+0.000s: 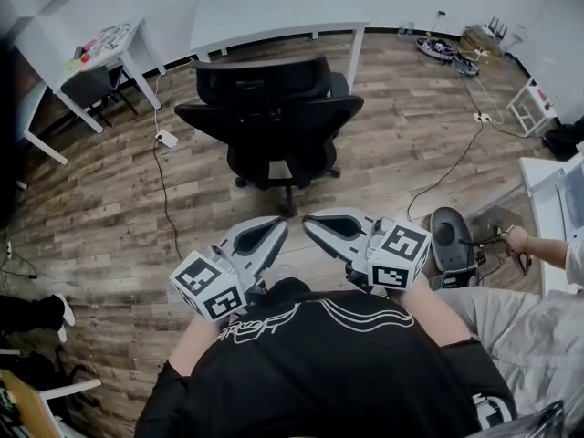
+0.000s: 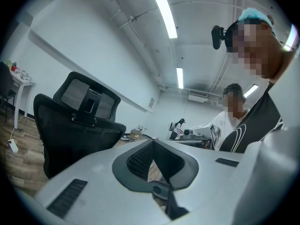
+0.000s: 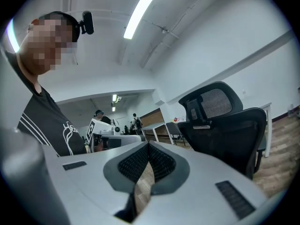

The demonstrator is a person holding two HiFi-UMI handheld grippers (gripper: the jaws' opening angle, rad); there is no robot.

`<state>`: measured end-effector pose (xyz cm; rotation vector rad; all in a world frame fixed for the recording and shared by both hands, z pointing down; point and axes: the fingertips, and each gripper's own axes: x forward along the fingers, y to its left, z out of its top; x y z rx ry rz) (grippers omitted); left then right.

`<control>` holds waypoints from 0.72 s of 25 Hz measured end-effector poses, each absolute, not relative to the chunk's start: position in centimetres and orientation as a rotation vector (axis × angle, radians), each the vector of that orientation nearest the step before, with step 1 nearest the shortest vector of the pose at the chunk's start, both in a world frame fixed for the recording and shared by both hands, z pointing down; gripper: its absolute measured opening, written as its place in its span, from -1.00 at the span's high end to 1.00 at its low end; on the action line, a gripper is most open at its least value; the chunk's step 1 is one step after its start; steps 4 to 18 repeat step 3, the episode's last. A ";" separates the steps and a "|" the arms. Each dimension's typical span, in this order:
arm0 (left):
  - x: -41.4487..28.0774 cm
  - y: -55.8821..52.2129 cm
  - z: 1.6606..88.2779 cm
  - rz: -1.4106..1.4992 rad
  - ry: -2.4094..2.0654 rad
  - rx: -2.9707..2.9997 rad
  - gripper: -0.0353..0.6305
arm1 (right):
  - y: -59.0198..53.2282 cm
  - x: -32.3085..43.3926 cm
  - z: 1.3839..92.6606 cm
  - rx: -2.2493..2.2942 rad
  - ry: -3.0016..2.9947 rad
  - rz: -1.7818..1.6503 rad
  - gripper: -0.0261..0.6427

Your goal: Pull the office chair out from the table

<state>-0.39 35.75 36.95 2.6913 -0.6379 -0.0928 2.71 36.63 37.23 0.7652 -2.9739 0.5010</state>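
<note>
The black office chair stands on the wood floor, its mesh back towards the white table and its seat facing me, a short way out from the table's edge. Both grippers are held close to my chest, well short of the chair. My left gripper is shut with nothing in it, and so is my right gripper. The left gripper view has the chair to the left of the closed jaw tips. In the right gripper view the chair is to the right of the tips.
A second white table with small items and a dark chair under it stands at far left. Cables run across the floor. A seated person and a black device are at right.
</note>
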 end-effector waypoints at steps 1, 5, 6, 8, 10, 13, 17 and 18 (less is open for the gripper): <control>-0.4 35.7 37.0 -0.092 -0.639 2.690 0.88 | 36.6 2.6 37.3 0.761 -2.973 0.502 0.82; -0.5 35.5 37.2 -0.092 -0.641 2.687 0.88 | 36.5 2.5 37.6 0.753 -2.971 0.505 0.82; -0.5 35.5 37.2 -0.092 -0.641 2.687 0.88 | 36.5 2.5 37.6 0.753 -2.971 0.505 0.82; -0.5 35.5 37.2 -0.092 -0.641 2.687 0.88 | 36.5 2.5 37.6 0.753 -2.971 0.505 0.82; -0.5 35.5 37.2 -0.092 -0.641 2.687 0.88 | 36.5 2.5 37.6 0.753 -2.971 0.505 0.82; -0.5 35.5 37.2 -0.092 -0.641 2.687 0.88 | 36.5 2.5 37.6 0.753 -2.971 0.505 0.82; -0.5 35.5 37.2 -0.092 -0.641 2.687 0.88 | 36.5 2.5 37.6 0.753 -2.971 0.505 0.82; -0.5 35.5 37.2 -0.092 -0.641 2.687 0.88 | 36.5 2.5 37.6 0.753 -2.971 0.505 0.82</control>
